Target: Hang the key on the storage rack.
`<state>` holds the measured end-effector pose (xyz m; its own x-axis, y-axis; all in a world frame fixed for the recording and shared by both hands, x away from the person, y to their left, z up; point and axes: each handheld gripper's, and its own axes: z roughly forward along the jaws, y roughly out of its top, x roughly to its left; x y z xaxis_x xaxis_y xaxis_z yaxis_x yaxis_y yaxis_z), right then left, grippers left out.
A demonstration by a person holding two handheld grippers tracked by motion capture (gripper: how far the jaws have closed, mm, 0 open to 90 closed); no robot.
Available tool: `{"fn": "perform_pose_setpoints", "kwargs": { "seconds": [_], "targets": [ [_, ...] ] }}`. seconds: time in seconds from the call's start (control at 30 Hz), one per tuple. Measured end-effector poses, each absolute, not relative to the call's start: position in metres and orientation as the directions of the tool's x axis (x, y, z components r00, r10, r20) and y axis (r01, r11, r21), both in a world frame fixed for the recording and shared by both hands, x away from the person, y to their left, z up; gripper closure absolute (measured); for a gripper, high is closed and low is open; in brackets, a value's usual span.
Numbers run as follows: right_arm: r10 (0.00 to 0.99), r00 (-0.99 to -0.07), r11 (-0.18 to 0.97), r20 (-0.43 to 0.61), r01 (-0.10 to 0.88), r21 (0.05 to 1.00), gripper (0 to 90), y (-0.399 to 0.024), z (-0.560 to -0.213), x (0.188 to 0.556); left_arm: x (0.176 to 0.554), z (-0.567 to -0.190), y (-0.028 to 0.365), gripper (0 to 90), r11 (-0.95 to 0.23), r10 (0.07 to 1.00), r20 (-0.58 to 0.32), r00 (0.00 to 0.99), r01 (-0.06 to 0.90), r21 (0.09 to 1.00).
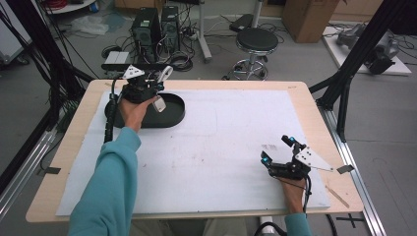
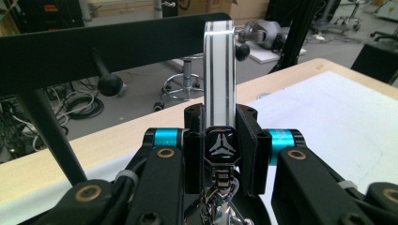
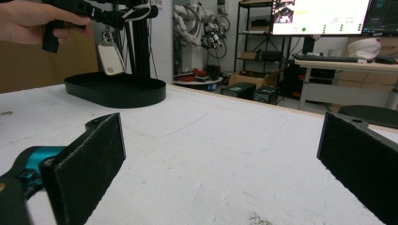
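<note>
The left hand-held gripper (image 1: 156, 84) was raised above the far left part of the black oval tray (image 1: 172, 115). Its jaws were closed tightly on a white strap with grey stripes (image 2: 219, 75), which stood up between the pads. A small white tag (image 1: 159, 103) on a metal clasp hung below this gripper, over the tray and not touching it. The right hand-held gripper (image 1: 278, 149) rested low on the white sheet (image 1: 221, 147) of the bench, far to the right of the tray. Its jaws were wide open and held nothing.
</note>
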<state>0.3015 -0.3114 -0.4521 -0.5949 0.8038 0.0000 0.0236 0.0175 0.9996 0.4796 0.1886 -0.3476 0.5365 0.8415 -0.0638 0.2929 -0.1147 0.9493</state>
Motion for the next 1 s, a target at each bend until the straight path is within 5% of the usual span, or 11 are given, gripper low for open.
{"fn": "perform_pose_setpoints", "kwargs": {
  "seconds": [1.0],
  "targets": [
    [0.802,-0.597,0.005,0.009,0.022,1.0,0.6,-0.312,-0.452,0.301,0.485,-0.366,0.166,73.0,-0.244,0.882,0.079,0.464,0.307,0.92]
  ]
}}
